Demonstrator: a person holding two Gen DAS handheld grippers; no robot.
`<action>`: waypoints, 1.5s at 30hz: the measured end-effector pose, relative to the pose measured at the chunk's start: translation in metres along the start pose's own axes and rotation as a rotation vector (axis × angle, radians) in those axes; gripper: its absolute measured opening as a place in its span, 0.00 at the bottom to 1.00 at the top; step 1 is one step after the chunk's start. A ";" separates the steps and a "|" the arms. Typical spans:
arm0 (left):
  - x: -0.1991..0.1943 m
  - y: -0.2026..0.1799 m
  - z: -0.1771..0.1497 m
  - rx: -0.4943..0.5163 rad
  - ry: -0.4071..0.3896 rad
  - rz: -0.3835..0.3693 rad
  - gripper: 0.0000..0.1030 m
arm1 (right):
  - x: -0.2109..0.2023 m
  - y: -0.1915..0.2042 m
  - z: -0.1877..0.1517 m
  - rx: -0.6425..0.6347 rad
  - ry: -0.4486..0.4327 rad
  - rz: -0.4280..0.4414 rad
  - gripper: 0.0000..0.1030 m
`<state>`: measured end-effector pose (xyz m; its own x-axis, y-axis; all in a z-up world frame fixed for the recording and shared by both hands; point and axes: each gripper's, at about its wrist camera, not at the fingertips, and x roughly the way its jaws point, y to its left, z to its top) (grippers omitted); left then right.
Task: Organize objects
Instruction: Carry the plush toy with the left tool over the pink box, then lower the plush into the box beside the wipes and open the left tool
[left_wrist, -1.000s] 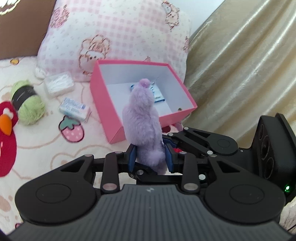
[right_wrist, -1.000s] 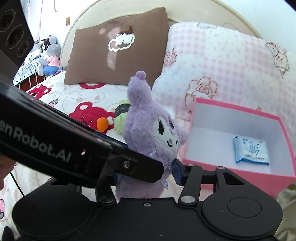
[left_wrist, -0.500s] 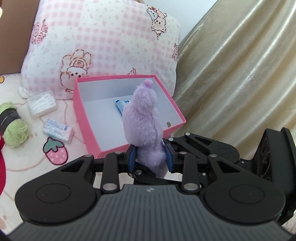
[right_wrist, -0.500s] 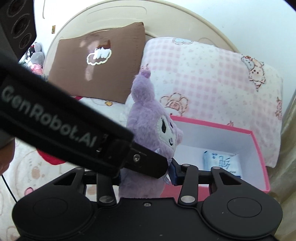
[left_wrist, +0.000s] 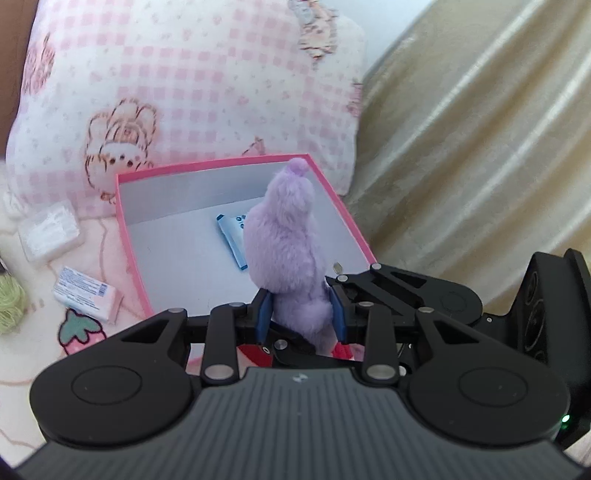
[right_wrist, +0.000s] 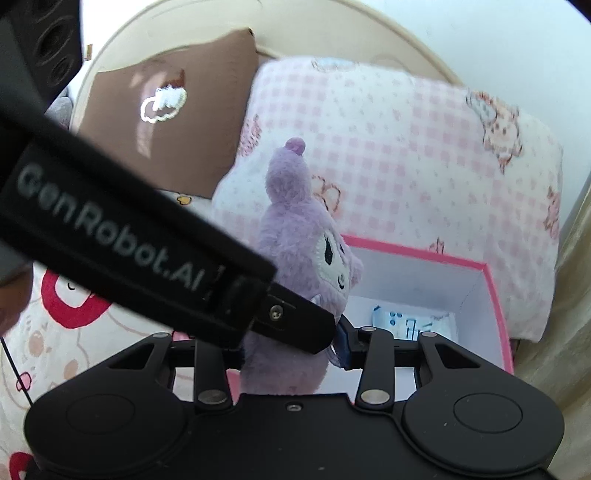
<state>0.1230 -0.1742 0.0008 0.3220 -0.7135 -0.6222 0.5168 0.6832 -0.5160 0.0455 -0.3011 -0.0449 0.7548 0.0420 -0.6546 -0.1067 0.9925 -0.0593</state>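
The purple plush toy (left_wrist: 284, 254) is held upright over the near part of the pink box (left_wrist: 129, 236), its lower body pinched between the blue pads of the left gripper (left_wrist: 300, 319). The right gripper (right_wrist: 295, 354) is placed around the same toy from the other side; one blue pad is seen against its lower body, but the other finger is covered by the left gripper's black arm, so it cannot be told whether this gripper is pressed onto the toy. Compared with a second ago, the toy has been carried forward from in front of the box's near wall to above its floor, and the box is now seen larger and more from above, so the placing step is judged nearly reached, with lowering and release left. Inside the box a small blue-and-white packet (left_wrist: 231, 236) is partly hidden behind the toy. Outside, to the left on the printed bedspread (left_wrist: 44, 350), a soap bar in a wrapper (left_wrist: 86, 293), a clear box of cotton swabs (left_wrist: 50, 230) and the cut-off edge of a green yarn ball (left_wrist: 9, 304) are left unsorted. The checked pillow (left_wrist: 184, 85) stands behind the box, a brown pillow (right_wrist: 170, 122) beside it. The toy's base and the box's near wall are hidden by the gripper bodies, and motion blur softens both views.
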 end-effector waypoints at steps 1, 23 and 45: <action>0.007 0.004 0.002 -0.021 0.008 0.005 0.31 | 0.008 -0.005 0.001 0.018 0.016 0.011 0.44; 0.125 0.066 0.045 -0.217 0.078 -0.012 0.32 | 0.122 -0.065 0.006 0.053 0.207 -0.047 0.37; 0.145 0.088 0.053 -0.231 0.120 0.063 0.30 | 0.157 -0.077 0.003 0.076 0.291 -0.048 0.36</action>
<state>0.2570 -0.2263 -0.1037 0.2443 -0.6540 -0.7160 0.2994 0.7531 -0.5858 0.1748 -0.3702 -0.1409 0.5399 -0.0287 -0.8412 -0.0188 0.9988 -0.0461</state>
